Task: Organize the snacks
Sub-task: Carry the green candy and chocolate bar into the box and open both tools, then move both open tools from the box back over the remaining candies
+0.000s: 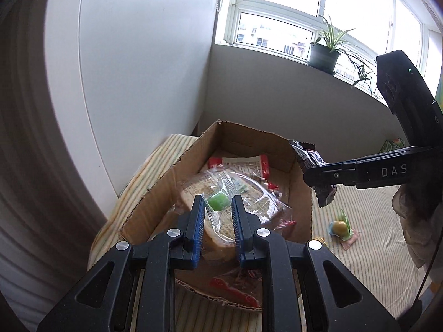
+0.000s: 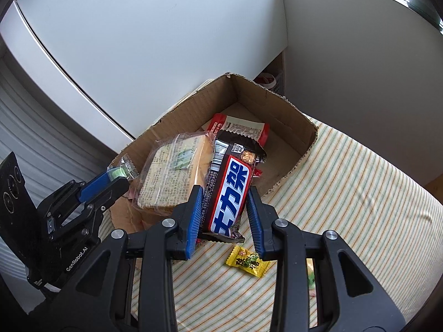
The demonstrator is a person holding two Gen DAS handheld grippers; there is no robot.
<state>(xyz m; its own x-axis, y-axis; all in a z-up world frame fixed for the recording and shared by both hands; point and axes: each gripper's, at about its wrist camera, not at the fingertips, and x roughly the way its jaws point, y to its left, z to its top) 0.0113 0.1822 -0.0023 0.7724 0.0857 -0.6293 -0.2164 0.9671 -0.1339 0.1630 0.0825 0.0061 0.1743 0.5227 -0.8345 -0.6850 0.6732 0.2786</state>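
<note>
Right wrist view: my right claw (image 2: 223, 207) grips a brown chocolate bar (image 2: 231, 191), my left claw (image 1: 218, 207) pinches a green wrapped candy (image 1: 218, 202) over the open cardboard box (image 1: 163, 185).

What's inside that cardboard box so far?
The cardboard box holds clear-wrapped bread and, behind it, a red-and-white packet. Red wrappers peek out underneath; whatever else the bread covers is hidden.

Left gripper (image 1: 218, 207) and right gripper (image 2: 224, 202) are each clamped, fingers angled downward.
</note>
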